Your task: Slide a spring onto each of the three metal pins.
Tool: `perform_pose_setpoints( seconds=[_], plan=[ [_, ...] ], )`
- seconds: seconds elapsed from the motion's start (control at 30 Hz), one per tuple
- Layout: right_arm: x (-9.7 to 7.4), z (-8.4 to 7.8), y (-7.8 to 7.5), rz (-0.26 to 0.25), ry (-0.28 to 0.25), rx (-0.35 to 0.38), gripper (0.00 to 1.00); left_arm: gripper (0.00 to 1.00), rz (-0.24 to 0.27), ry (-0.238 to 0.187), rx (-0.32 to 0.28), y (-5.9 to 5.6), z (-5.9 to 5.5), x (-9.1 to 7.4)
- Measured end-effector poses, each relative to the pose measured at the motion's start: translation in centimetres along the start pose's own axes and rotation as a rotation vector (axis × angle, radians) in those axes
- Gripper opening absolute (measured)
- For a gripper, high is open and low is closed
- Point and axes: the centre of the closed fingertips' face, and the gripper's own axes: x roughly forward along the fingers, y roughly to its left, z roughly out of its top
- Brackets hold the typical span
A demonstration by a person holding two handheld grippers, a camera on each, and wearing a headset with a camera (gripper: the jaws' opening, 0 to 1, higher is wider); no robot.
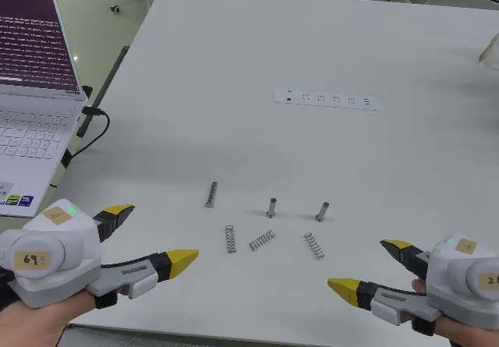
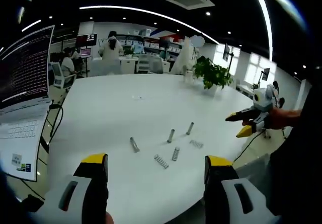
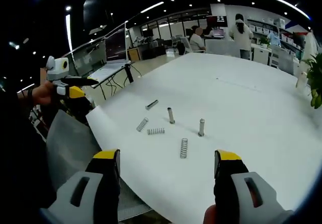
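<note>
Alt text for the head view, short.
Three bare metal pins on a white table: left pin lying flat, middle pin and right pin upright, three loose springs in front. The left gripper and right gripper hover open at the near edge.

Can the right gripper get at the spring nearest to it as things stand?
Probably yes. The right gripper is open, and only bare table lies between it and the rightmost spring; nothing stands in the way.
</note>
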Motion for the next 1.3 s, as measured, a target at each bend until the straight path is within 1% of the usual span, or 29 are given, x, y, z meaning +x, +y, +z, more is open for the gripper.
perform_pose_setpoints(
  seconds=[0.17,0.27,0.47,0.57,0.6,0.67,0.73,0.8,0.97,1.1,1.2,1.3],
  plan=[
    [0.1,0.3,0.4,-0.004,-0.003,-0.008,0.75,0.75,-0.009,0.000,0.012,0.4,-0.1,0.2],
    [0.2,0.3,0.7,-0.002,-0.001,-0.016,0.75,0.75,-0.008,-0.009,0.007,0.7,0.1,0.3],
    [0.5,0.2,0.8,0.000,0.004,-0.015,0.74,0.75,-0.008,-0.019,0.002,0.8,0.2,0.2],
    [0.9,0.0,0.8,0.001,0.007,-0.013,0.74,0.75,-0.007,-0.023,-0.005,0.9,-0.1,0.1],
    [1.0,0.0,0.8,0.002,0.007,-0.012,0.74,0.74,-0.005,-0.030,-0.018,1.0,-0.2,0.0],
    [1.0,-0.1,1.0,0.006,0.011,-0.011,0.74,0.74,0.004,-0.032,-0.022,1.2,-0.3,0.0],
    [1.0,-0.1,1.0,0.011,0.017,-0.012,0.74,0.74,0.011,-0.034,-0.028,1.4,-0.3,-0.1],
    [1.0,0.0,0.9,0.016,0.018,-0.018,0.74,0.75,0.017,-0.046,-0.036,1.5,-0.2,-0.1],
    [1.3,0.1,0.4,0.014,0.029,-0.024,0.75,0.74,0.021,-0.046,-0.040,1.5,-0.2,0.0],
    [1.3,0.6,0.4,0.013,0.019,-0.025,0.75,0.74,0.019,-0.036,-0.037,1.4,-0.5,0.0],
    [1.3,0.6,0.3,0.007,0.018,-0.021,0.75,0.74,0.015,-0.036,-0.040,1.5,-0.5,0.1],
    [1.3,0.5,0.3,0.002,0.014,-0.013,0.75,0.74,0.006,-0.027,-0.032,1.4,-0.5,0.2]
  ],
)
